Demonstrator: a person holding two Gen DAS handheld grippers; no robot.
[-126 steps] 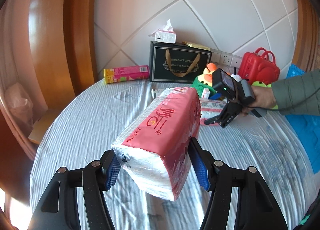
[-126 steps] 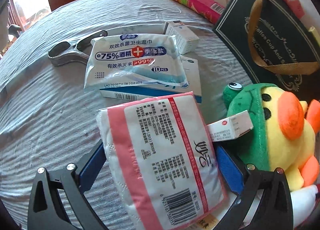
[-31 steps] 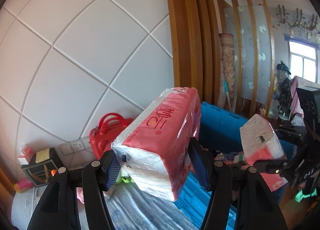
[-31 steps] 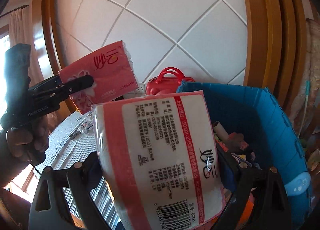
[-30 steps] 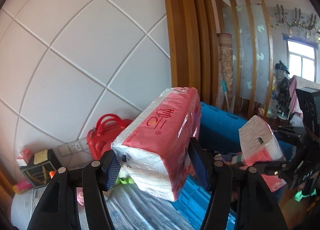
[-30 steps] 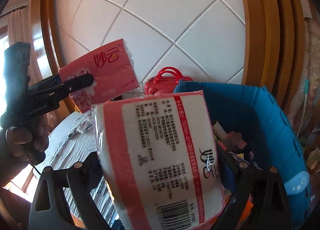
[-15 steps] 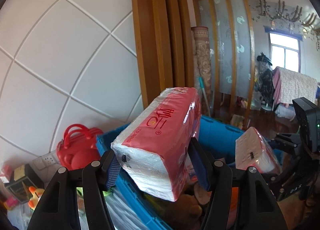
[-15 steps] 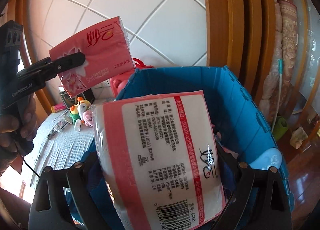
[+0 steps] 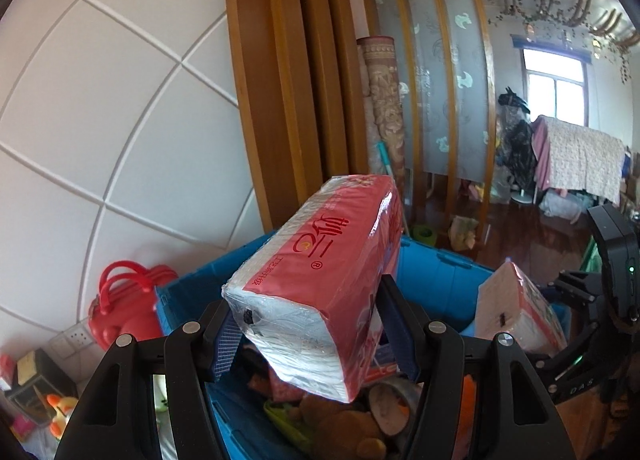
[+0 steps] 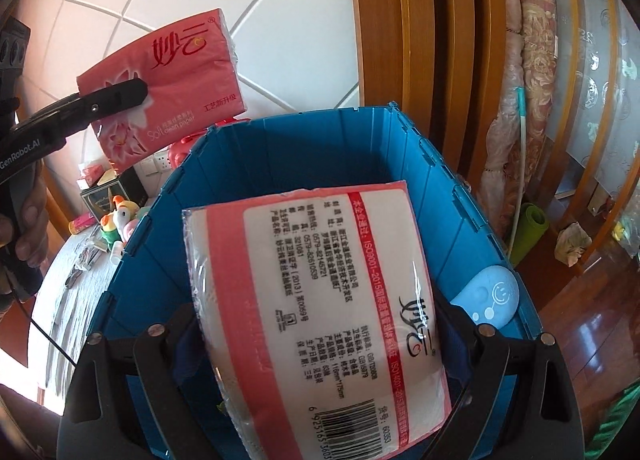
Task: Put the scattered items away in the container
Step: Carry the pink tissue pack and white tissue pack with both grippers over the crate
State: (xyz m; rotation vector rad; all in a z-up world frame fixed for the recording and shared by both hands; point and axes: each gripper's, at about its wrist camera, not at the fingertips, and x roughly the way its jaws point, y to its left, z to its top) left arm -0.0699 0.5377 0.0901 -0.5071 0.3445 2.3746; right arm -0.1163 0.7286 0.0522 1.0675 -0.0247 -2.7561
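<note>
the left gripper (image 9: 316, 334) pinches a pink tissue pack (image 9: 320, 280) by its long sides, blue pads pressed to the wrap, above the blue crate (image 9: 440, 280). red chinese characters and an ® mark run along the pack's top. in the right wrist view its face reads "soft clean paper" under large red characters, and "genrobot.ai" shows on the gripper's arm at 9 o'clock.

the right gripper (image 10: 320, 324) clamps a second pack (image 10: 316, 300) over the crate's open mouth, label up: "iso9001-2015", a phone number "0579-82145721", "gb/t20808" and a barcode starting "6 925165". the crate holds a brown plush (image 9: 344, 432) and other clutter. a smiley logo (image 10: 486, 294) sits on the rim at 3 o'clock. a red case (image 9: 124, 312) stands at 9 o'clock of the crate.
</note>
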